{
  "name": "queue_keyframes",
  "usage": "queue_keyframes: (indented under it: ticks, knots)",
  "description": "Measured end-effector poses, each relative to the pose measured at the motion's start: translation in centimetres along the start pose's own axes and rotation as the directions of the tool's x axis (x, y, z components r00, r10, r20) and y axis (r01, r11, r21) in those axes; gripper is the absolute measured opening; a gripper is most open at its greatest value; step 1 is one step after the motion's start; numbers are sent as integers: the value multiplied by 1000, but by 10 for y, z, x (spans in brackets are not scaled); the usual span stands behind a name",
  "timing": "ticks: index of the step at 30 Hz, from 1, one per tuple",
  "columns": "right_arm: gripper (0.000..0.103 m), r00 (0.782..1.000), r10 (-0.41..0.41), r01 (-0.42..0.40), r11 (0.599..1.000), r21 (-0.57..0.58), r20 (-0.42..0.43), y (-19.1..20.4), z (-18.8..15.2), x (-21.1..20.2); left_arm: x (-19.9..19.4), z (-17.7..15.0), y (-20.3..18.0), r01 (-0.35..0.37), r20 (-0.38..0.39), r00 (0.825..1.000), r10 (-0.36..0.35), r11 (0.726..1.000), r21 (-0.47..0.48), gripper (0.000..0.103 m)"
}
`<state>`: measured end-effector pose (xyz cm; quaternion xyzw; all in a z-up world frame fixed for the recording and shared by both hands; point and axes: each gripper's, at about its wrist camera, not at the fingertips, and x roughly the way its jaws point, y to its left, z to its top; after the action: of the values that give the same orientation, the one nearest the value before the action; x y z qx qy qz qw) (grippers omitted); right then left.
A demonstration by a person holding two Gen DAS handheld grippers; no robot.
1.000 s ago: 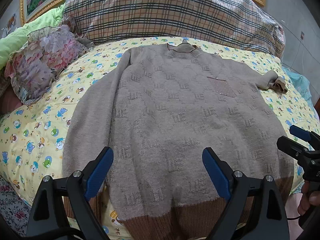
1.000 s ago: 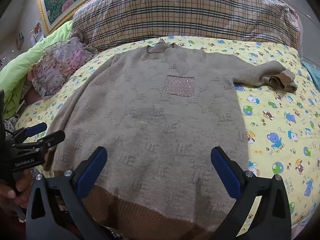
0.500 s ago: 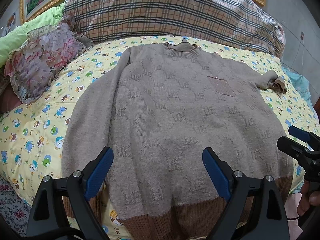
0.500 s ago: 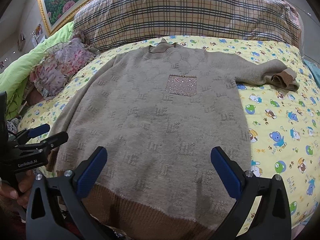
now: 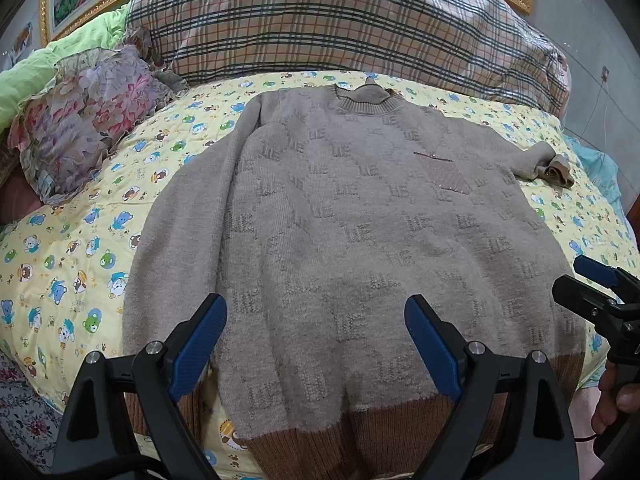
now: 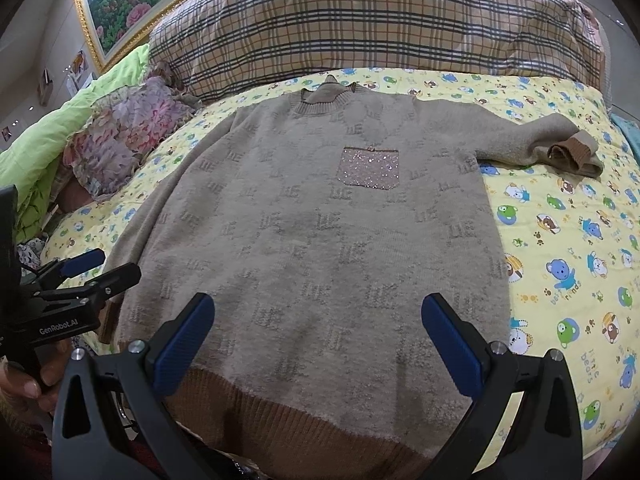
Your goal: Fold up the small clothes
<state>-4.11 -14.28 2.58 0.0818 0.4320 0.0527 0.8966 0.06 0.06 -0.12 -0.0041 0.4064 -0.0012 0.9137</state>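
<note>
Both tools are held just short of the near hem, and nothing is gripped: the left hand-held gripper (image 5: 316,336) and the right hand-held gripper (image 6: 318,334) each stand with jaws wide apart above the brown hem band (image 6: 304,412). The sweater (image 5: 360,240) lies face up and spread flat on the bed (image 6: 568,248), hem nearest, collar (image 5: 364,98) farthest. No fold is seen, so the task is judged to be at its start, at the approach step. One sleeve (image 5: 160,248) lies straight along the body on the left; the other sleeve (image 6: 536,144) is bunched out to the right, its cuff (image 6: 572,152) crumpled. The next move is judged to call for a grip on a sleeve or side edge, with that part carried inward across the body. Beyond the collar lies a plaid quilt (image 5: 340,20).
</note>
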Motion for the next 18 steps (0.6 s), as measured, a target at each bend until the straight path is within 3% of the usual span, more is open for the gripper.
queue_keyframes:
  ticks: [3, 7, 18]
  knots:
    - [103, 999, 12, -10, 1000, 26, -42, -1, 0, -1, 1, 0, 0, -2, -2, 1000, 2, 1000, -3, 91]
    - [103, 999, 29, -30, 999, 20, 33, -1, -1, -2, 2, 2, -2, 3, -6, 1000, -3, 1000, -1, 91]
    - [103, 999, 44, -46, 994, 104, 20, -24, 7, 0, 11, 21, -2, 12, -10, 1000, -12, 1000, 14, 91]
